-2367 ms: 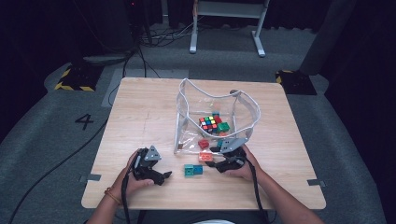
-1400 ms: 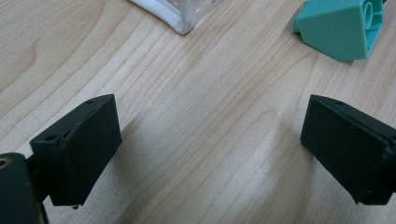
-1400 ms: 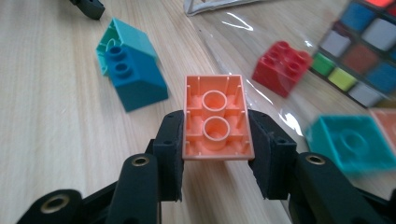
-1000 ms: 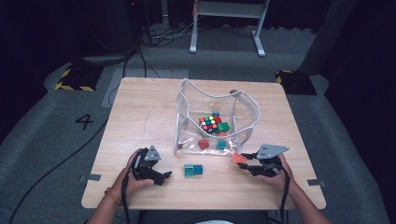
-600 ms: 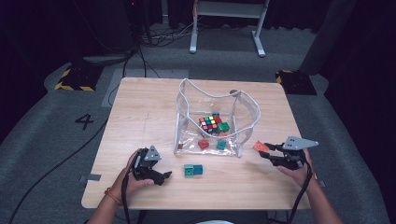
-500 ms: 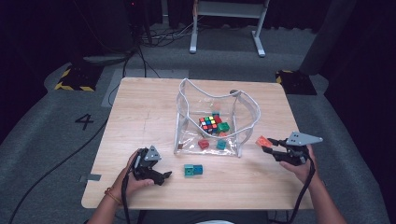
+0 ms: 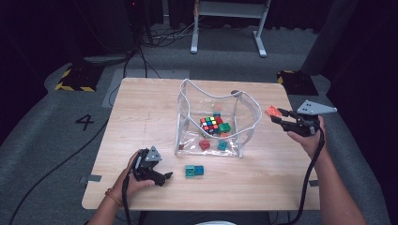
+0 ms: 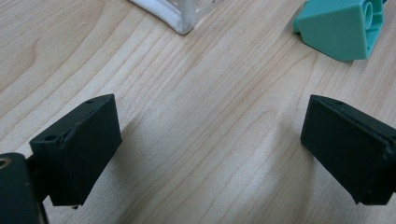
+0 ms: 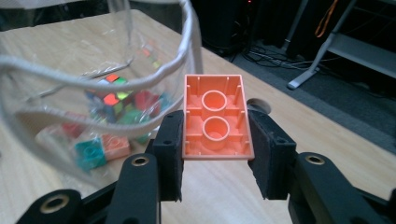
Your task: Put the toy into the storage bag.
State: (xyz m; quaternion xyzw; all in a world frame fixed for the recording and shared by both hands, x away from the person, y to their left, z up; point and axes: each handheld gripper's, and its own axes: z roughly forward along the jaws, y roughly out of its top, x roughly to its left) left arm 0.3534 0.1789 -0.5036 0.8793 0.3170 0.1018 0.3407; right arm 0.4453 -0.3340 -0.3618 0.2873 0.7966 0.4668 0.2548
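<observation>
**Orange brick carried toward the clear bag**

While my left fingers [image 7: 164, 177] rest spread wide and empty on the desk [image 7: 141, 117], my right fingers [image 9: 215, 154] are closed on the orange brick [image 9: 216, 116], one pad on each long side wall. In the high view the brick [image 7: 272, 112] hangs in the air off the right side of the clear bag [image 7: 187, 101], above the desk's right edge. Hollow side toward the camera, it shows two round tubes within a thin rectangular wall, a uniform matt orange. I judge it light, stiff and smooth: hard plastic that will not deform but could slip or pivot if pinched near one end, so the middle of the long walls is the sound hold. Inside the soft, floppy bag lie a colour cube [image 7: 210, 123] and several small bricks; a teal brick [image 7: 194, 171] sits on the desk just ahead of my left fingers
</observation>
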